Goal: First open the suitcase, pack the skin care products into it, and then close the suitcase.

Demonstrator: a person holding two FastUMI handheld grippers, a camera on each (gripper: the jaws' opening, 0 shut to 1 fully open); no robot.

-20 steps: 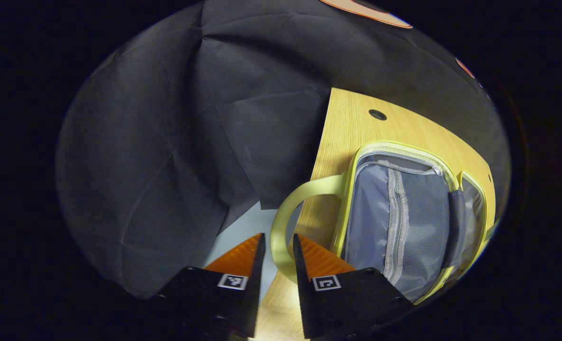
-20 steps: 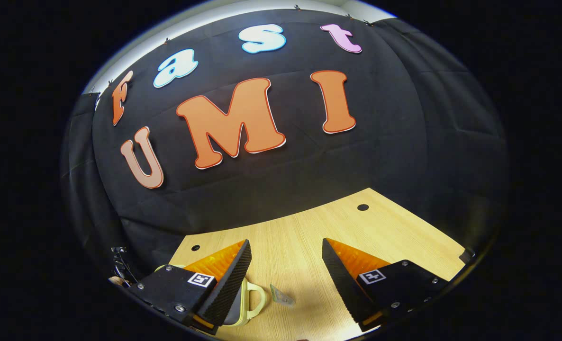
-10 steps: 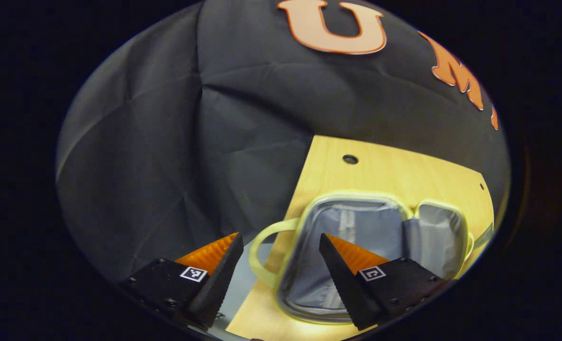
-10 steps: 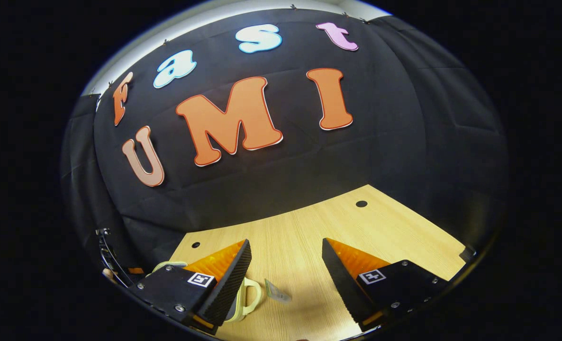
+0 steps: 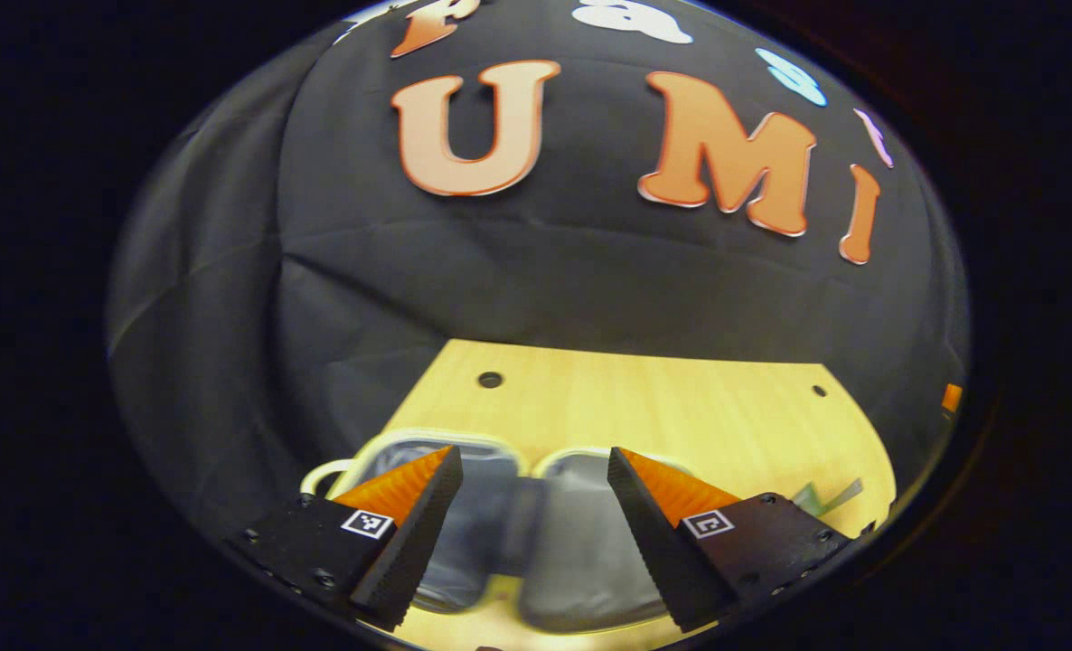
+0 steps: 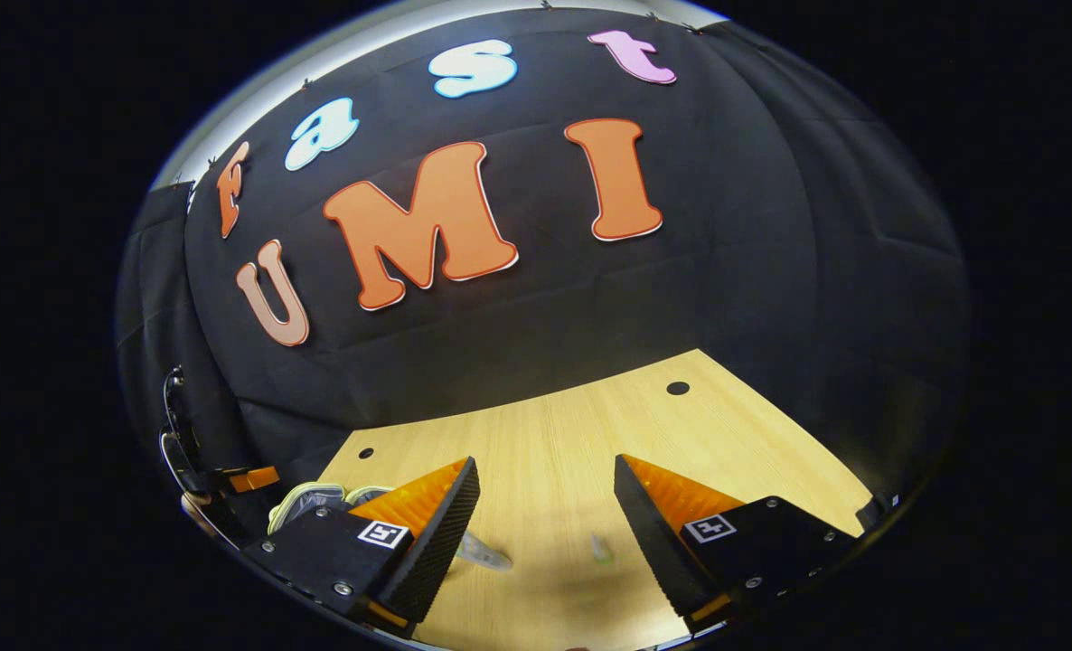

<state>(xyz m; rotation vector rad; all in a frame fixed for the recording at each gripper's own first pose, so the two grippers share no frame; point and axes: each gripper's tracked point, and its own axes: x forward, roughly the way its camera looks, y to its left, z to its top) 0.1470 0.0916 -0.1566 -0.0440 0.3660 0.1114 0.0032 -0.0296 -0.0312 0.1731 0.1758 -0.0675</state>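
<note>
Suitcase is open. I read this as the handover from opening to packing.

Left claw [image 5: 531,506]: released, fingers wide apart, nothing between them. It hovers over the pale-yellow-trimmed grey fabric suitcase [image 5: 581,551], which lies flat with both halves spread on the light wooden surface [image 5: 644,398] by its left edge. A second ago this claw was clenched on the suitcase's yellow loop handle [image 5: 324,472], so it let go and swung round; my left gripper view now faces the back edge instead of looking along the left one. The handle now pokes out beside the left finger.

Right claw [image 6: 545,515]: released too, empty, hanging low over the middle of the surface. Barely moved over the last second. I'd guess it's parked there to go for the products once the left is clear.

Skin care products: not in the suitcase yet, as far as I can see. A small pale sachet-like item [image 6: 484,553] lies just beside the right claw's left finger, and a blurred small one [image 6: 600,548] sits between the fingers. Motion blur is heavy, so I can't say what they are. Green-grey strips [image 5: 827,495] sit near the surface's right edge in the left gripper view, probably the same lot.
</note>
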